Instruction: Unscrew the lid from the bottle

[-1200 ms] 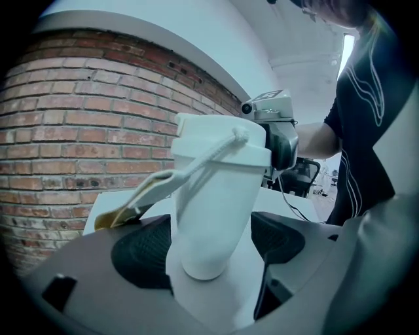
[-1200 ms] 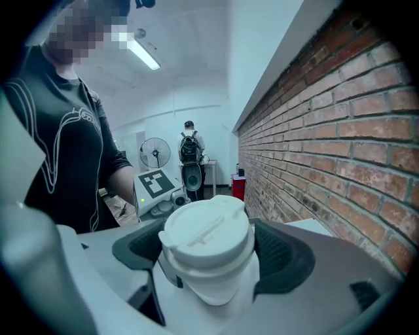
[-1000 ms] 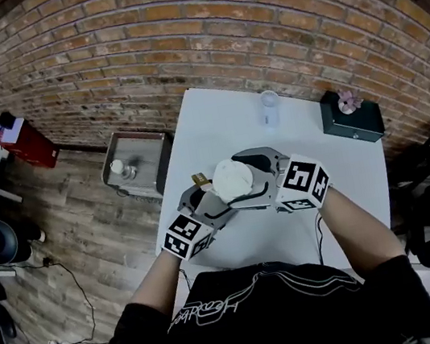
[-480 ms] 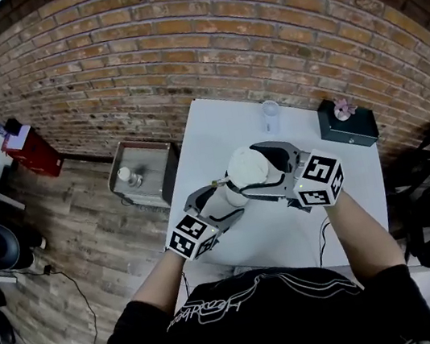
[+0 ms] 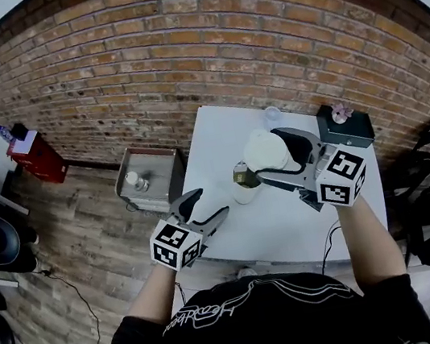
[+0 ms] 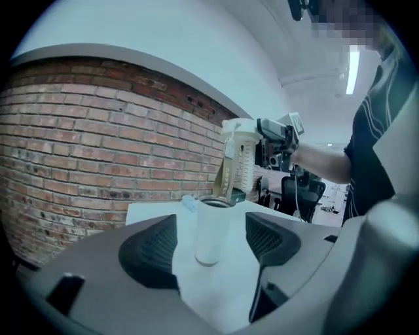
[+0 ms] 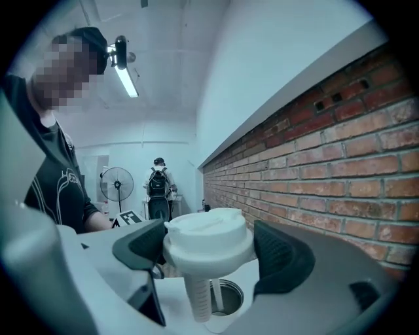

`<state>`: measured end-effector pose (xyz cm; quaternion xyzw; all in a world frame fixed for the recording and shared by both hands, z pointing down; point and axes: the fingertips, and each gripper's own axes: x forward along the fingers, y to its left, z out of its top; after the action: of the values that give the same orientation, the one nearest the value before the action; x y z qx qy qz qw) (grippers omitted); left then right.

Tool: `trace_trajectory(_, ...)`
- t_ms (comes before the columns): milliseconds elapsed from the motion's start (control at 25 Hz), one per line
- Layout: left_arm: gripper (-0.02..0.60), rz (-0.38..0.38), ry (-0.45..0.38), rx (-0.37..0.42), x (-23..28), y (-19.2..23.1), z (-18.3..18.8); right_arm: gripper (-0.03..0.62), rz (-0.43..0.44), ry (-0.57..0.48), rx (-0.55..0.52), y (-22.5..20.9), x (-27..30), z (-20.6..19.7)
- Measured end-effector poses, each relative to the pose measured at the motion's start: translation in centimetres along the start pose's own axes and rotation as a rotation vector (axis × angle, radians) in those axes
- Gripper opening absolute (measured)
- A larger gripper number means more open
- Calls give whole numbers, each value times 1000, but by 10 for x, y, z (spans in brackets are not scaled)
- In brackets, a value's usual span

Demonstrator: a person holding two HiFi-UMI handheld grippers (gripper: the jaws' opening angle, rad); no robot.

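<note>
- Right gripper (image 5: 268, 154): jaws clamped on the rim of the white lid (image 7: 208, 239), which is held above the open bottle (image 5: 244, 187); a ribbed stem (image 7: 196, 294) hangs beneath the lid.
- Left gripper (image 5: 207, 207): jaws apart, having just narrowed slightly, with nothing pressed between them; the bottle stands free ahead of them, near the table's (image 5: 289, 224) left edge.
- Advised handling: keep the lid level and the clamp firm. Move it sideways only once the stem clears the mouth, since the unheld bottle could tip.
- Surface: white table, far edge against a brick wall (image 5: 181, 66); clear cup (image 5: 272, 114) at the far edge, black box (image 5: 345, 129) at the far right corner.
- Room: wood floor; metal bin (image 5: 151, 178) beside the left edge.
</note>
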<state>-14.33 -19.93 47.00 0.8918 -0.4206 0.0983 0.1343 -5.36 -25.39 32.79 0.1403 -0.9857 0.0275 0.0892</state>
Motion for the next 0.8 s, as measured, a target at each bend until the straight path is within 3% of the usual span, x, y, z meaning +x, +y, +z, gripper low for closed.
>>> trace_trajectory(80,195,17,-65,-3,-18,-4,22,419,-33,-13,1,5,-8,11)
trace_trajectory(160,89,22,-116,-10,-35,-11,41,417,-55,-11,-4,14,-16,20)
trace_trajectory(200,65,12,-139,-16,-43,-17,49,417,-60,-7,-7,21,-20,22)
trace_trajectory(360,43,-51,-205,-27,-70,-47,75,417,-68,35,-23,53,-32,22)
trace_trajectory(520,31,-70,-198,-17,-89,-71,85,416,-73,65,-22,86,-38,15)
trace_trajectory(800,29,-178,-177,-43,-108,-112,77,416,-107,86,43,134,-49,-15)
